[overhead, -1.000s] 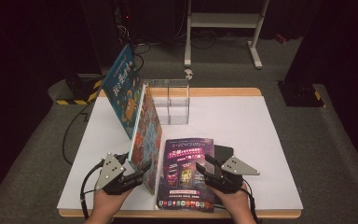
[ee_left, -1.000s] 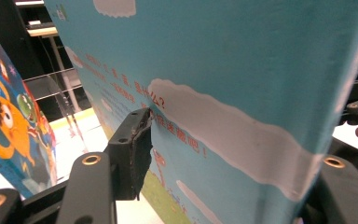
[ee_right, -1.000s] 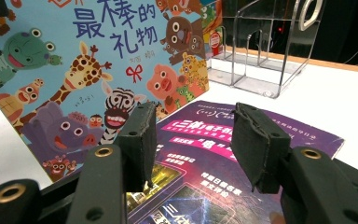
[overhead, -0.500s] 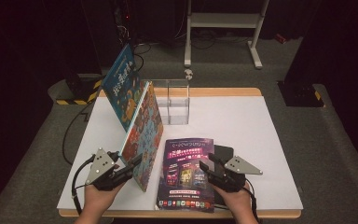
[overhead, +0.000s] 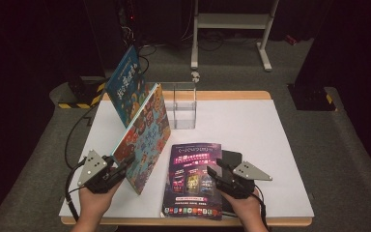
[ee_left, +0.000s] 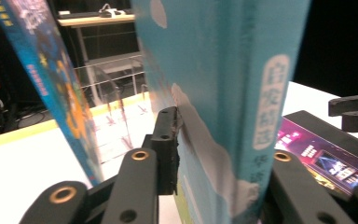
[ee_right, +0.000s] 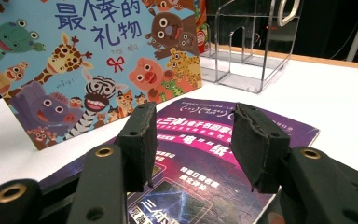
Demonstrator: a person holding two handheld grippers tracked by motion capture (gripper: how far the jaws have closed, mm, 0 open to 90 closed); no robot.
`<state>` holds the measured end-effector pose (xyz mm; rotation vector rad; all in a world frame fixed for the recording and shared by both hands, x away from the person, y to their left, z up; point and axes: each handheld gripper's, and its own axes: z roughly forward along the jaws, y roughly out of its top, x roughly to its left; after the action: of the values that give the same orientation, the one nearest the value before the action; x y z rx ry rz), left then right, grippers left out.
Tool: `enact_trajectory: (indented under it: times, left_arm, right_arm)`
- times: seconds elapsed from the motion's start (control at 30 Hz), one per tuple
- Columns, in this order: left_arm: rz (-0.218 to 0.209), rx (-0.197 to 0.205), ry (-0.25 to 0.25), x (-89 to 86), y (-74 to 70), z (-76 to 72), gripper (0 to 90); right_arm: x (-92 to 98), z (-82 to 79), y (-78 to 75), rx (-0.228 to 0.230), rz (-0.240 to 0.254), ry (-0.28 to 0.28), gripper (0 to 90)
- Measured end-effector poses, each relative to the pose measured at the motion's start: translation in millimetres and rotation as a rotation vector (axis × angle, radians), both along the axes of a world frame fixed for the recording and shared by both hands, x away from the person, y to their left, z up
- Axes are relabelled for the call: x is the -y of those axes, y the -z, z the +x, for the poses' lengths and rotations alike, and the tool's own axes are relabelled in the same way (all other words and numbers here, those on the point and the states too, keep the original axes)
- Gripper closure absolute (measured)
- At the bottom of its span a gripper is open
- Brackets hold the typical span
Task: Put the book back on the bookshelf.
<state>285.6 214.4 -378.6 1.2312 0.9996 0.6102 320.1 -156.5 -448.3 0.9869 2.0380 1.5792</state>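
In the high view, the left gripper [overhead: 121, 166] holds the animal picture book [overhead: 145, 137] upright near the table's [overhead: 270, 145] front-left corner; the right gripper [overhead: 217, 174] hovers over the purple magazine [overhead: 193, 179] at the front edge. In the left gripper view, its jaws, which have just been closing, clamp the picture book's spine [ee_left: 242, 116]. In the right gripper view, the jaws stand apart, empty, above the magazine [ee_right: 200, 158].

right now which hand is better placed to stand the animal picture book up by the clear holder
Left. The left gripper, jaws just closing, clamps the tilted animal picture book; the right gripper hovers open over the purple magazine.
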Motion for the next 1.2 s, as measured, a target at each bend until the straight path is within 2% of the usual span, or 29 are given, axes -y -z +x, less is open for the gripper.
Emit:
enact_trajectory:
  times: [0.2, 0.37, 0.53, 0.77, 0.97, 1.03, 1.2]
  left_arm:
    - [-0.005, -0.004, -0.021, -8.4, -0.8, 2.3, 77.9]
    - [-0.041, -0.020, -0.009, -16.7, -0.9, 5.6, 77.7]
    - [-0.034, -0.011, 0.005, -17.1, -0.2, 5.7, 76.8]
    - [-0.038, -0.029, -0.025, -19.4, -1.5, 7.2, 76.7]
    - [-0.005, -0.019, -0.019, -16.0, -2.9, 8.3, 72.9]
    - [0.002, -0.023, -0.011, -15.0, -4.7, 9.6, 73.1]
    - [0.015, -0.003, -0.016, -11.0, -11.7, 13.8, 75.1]
  right_arm:
    - [3.8, 2.2, 0.9, -0.012, 0.000, 0.005, 49.7]
    - [6.4, 2.5, 1.8, -0.015, 0.000, 0.015, 49.5]
    - [8.4, 1.9, 2.2, -0.015, 0.001, 0.021, 49.3]
    - [9.7, 1.4, 3.2, -0.019, -0.001, 0.028, 49.0]
    - [10.3, 1.8, 4.8, -0.026, 0.000, 0.031, 48.9]
    - [10.4, 1.7, 4.9, -0.027, 0.001, 0.032, 48.8]
    - [10.5, 2.0, 5.7, -0.029, -0.001, 0.032, 48.4]
